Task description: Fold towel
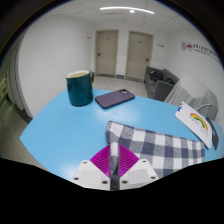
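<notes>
A grey and white checked towel (pixel 168 150) lies on the light blue table (pixel 70 125), just ahead of the fingers and off to their right. My gripper (pixel 113 165) is shut on the towel's near edge. A narrow strip of the cloth runs down between the two magenta pads (pixel 100 160), which press on it from both sides. The rest of the towel spreads flat towards the table's right edge.
A dark teal mug (pixel 80 88) stands at the far left of the table. A purple phone (pixel 114 98) lies next to it. A white card with a rainbow print (pixel 197 121) lies at the right edge. A grey chair (pixel 160 80) and two doors stand beyond.
</notes>
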`<action>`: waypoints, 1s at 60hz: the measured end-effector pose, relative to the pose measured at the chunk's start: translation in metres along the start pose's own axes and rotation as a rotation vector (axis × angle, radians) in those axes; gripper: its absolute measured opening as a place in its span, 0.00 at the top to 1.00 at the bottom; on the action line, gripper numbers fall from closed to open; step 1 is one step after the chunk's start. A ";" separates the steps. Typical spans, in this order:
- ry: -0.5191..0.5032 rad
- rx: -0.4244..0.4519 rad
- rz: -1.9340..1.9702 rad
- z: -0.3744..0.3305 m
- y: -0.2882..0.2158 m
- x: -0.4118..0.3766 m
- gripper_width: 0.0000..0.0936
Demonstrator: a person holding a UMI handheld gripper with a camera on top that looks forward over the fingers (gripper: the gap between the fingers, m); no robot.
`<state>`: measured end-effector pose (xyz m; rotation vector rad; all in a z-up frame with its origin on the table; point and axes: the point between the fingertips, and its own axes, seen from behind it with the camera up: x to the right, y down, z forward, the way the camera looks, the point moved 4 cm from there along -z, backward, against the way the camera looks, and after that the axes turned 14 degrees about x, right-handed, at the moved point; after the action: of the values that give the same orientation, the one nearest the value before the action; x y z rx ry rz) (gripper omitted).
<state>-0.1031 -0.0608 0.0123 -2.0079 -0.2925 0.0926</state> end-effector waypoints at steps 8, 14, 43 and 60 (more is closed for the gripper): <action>0.007 0.024 -0.066 0.001 0.001 0.000 0.96; -0.039 0.052 0.010 -0.009 -0.017 -0.002 0.97; 0.312 0.053 0.154 -0.088 -0.016 0.238 0.96; 0.352 -0.027 0.215 -0.103 0.020 0.265 0.16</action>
<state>0.1767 -0.0944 0.0565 -2.0338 0.1471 -0.1300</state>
